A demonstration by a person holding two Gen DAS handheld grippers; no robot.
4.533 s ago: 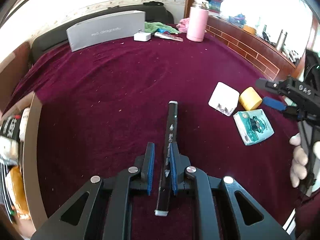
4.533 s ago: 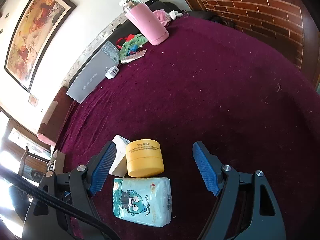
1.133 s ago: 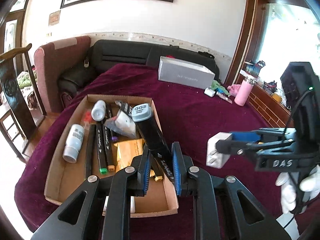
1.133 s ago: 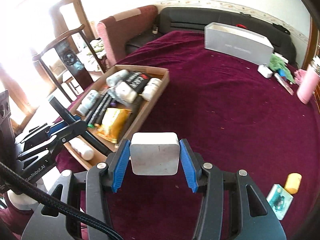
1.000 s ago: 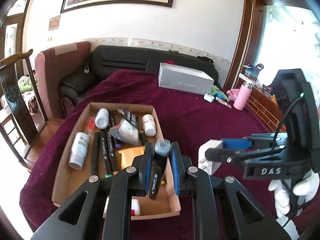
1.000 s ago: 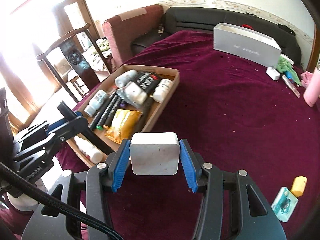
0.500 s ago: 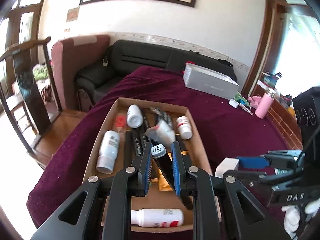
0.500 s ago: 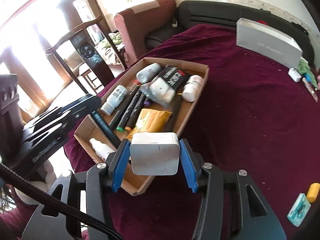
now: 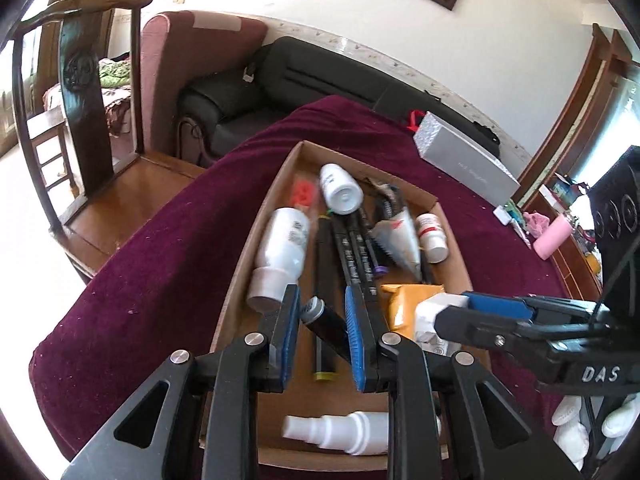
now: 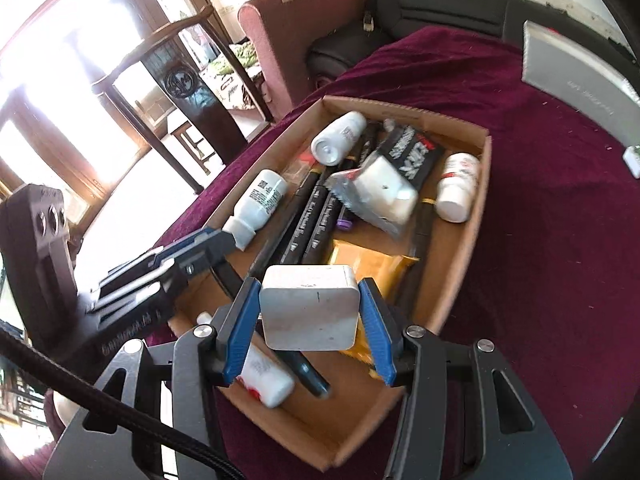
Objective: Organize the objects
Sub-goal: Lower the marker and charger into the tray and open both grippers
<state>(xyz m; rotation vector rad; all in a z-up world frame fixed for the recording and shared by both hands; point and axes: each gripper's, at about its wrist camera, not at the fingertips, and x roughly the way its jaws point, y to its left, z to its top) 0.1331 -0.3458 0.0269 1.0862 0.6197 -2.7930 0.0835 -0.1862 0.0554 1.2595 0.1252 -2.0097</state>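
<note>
Cardboard box, brown, shallow and open [image 9: 256, 236]: it is sitting on the dark red fuzzy cloth [image 9: 180, 240], and both grippers are hanging over its near end.
Left gripper [image 9: 321, 294]: it is pointing down into the box. Its blue pads are standing close together, and they have just been opening a tiny bit.
Long black marker pen with a grey cap [image 9: 320, 318]: it is leaning across the small gap between the left pads, with the cap at 10 o'clock and the body going to 4 o'clock. I cannot tell if the pads are pinching it or letting go. In the right wrist view its low end is reaching the box floor.
Right gripper [image 10: 309, 284]: its blue pads are about half open and squeezing both sides of a block.
White square plug block with round corners [image 10: 308, 312]: it is being held up above the near end of the box, over the yellow crinkly packet [image 9: 404, 304].
Things lying in the box: white round bottles, black marker pens side by side and a silver torn bag are filling the middle and far end.
White spray bottle [image 9: 340, 432]: it is lying flat at 6 o'clock in the box, under the left gripper.
Long grey box [image 9: 464, 160]: it is resting on the cloth at 2 o'clock, well apart from the cardboard box.
White-gloved hand [image 9: 572, 436]: it is holding the right gripper at 4 o'clock.
</note>
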